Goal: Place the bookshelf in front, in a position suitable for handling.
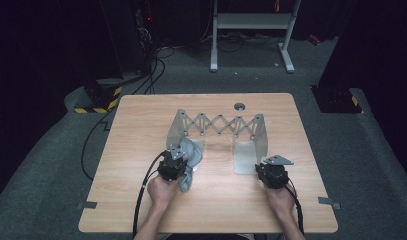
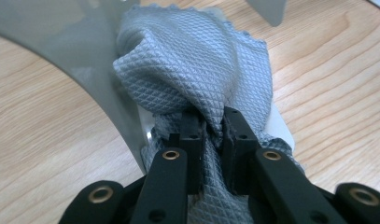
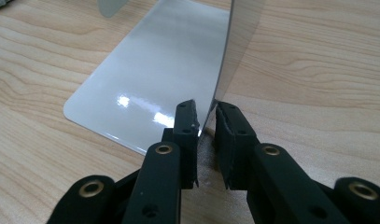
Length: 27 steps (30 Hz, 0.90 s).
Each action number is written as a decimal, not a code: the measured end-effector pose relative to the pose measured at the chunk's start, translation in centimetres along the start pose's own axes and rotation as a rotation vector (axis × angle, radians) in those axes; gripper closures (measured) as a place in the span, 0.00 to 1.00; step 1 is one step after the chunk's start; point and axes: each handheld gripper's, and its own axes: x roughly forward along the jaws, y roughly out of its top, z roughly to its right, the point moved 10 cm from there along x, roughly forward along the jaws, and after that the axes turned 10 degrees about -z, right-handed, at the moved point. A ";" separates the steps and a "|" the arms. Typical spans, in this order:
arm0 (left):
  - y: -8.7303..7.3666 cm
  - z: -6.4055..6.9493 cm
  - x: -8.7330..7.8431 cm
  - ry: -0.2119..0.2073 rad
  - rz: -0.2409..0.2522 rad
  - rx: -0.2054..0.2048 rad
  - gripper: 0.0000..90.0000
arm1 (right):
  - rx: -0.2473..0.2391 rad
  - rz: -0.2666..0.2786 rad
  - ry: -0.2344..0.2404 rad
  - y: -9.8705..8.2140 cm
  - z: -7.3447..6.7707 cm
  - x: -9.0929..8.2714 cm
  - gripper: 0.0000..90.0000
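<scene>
Two grippers work at the near half of the surface (image 1: 141,200), one in each of the person's hands. Nearest me, the left hand (image 1: 162,190) holds the left gripper (image 2: 214,122), and its jaws are pinched tight on a fold of grey cloth (image 2: 197,60). The cloth bunches up just ahead of the jaws and trails back beneath them, so the gripper sits right in the middle of the cloth, with waffle-weave fabric both before and under it. From above, the cloth (image 1: 191,160) lies crumpled against the left end plate (image 1: 177,127) of a grey metal rack (image 1: 218,125), touching the plate's foot and draping over its flat base.

On the other side, the right hand (image 1: 280,195) holds the right gripper (image 3: 206,109). Its jaws are closed on the thin upright edge of the right end plate (image 3: 236,42), the metal sheet running between the pads. That plate's glossy flat base (image 3: 150,70) lies on the wood to one side of the jaws.

Farther off, the rack's scissor lattice (image 1: 221,124) stretches between the two end plates, well opened out. Beyond it a small round grommet (image 1: 239,106) sits in the surface near the far edge. Past that, cables (image 1: 151,65) cross the grey floor and a white frame (image 1: 251,30) stands at the back.
</scene>
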 end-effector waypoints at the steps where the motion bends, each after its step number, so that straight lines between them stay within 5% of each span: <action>1: 0.0 0.1 0.0 -0.004 0.002 -0.005 0.89 | 0.000 0.000 0.000 0.0 0.0 0.0 0.88; 7: 0.9 1.9 0.6 -0.047 0.024 0.015 0.89 | 0.000 0.000 -0.001 0.0 0.0 0.0 0.88; 10: 1.3 2.5 0.9 -0.035 0.014 0.043 0.89 | -0.001 0.000 -0.001 0.0 0.0 0.0 0.88; 20: -0.1 -0.4 -0.1 0.004 0.000 -0.023 0.89 | -0.002 0.000 -0.002 0.0 0.0 0.0 0.88; 27: 1.2 2.1 0.9 -0.029 0.008 0.026 0.89 | -0.001 0.000 -0.002 0.0 0.0 0.0 0.88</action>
